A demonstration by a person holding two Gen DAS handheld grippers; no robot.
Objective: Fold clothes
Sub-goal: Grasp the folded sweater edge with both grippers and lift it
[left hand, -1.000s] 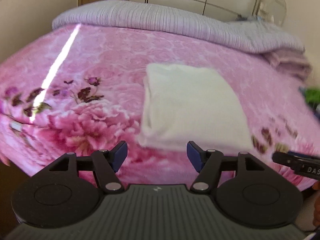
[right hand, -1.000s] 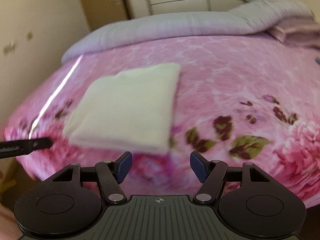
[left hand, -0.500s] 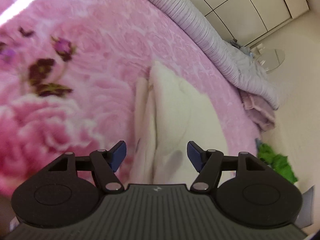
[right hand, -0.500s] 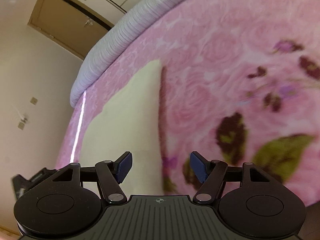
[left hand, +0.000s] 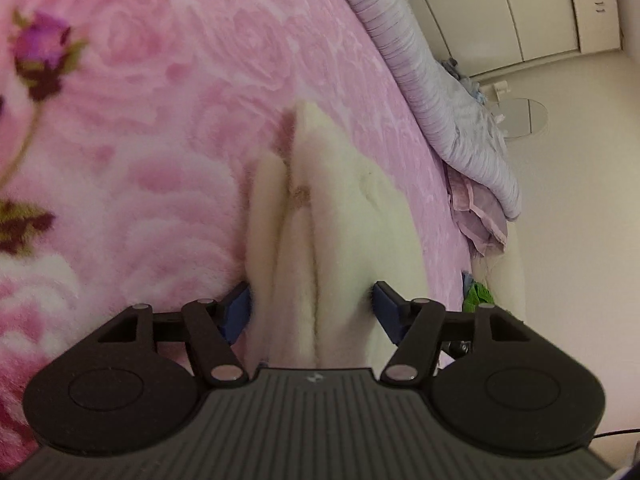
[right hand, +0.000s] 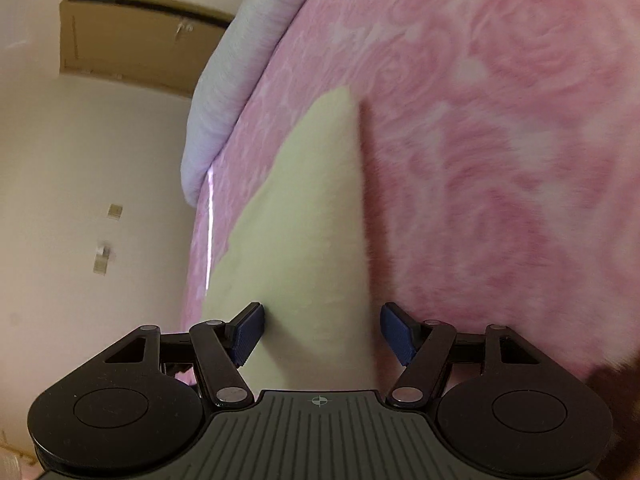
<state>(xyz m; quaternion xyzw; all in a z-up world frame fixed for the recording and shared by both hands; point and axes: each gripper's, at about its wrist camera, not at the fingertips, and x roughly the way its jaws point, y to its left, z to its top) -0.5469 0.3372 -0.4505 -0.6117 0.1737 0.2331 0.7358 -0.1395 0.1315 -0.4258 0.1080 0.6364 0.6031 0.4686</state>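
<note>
On the pink rose-patterned fleece blanket point(left hand: 152, 184), the folded cream-white fleece garment point(left hand: 344, 216) is being straddled at opposite edges by the left gripper point(left hand: 310, 312) and right gripper point(right hand: 322, 332), both spread wide. All layers are best being enclosed before the jaws are being closed, evenly.

A home bedroom — shown by a bed spread with a plush pink rose-print blanket point(left hand: 160, 152), a rolled lavender striped quilt point(left hand: 436, 92) along its far edge, cream built-in wardrobe doors point(left hand: 520, 12) behind, a brown wooden door point(right hand: 132, 40) and plain cream walls point(right hand: 80, 200) with small switch plates.
</note>
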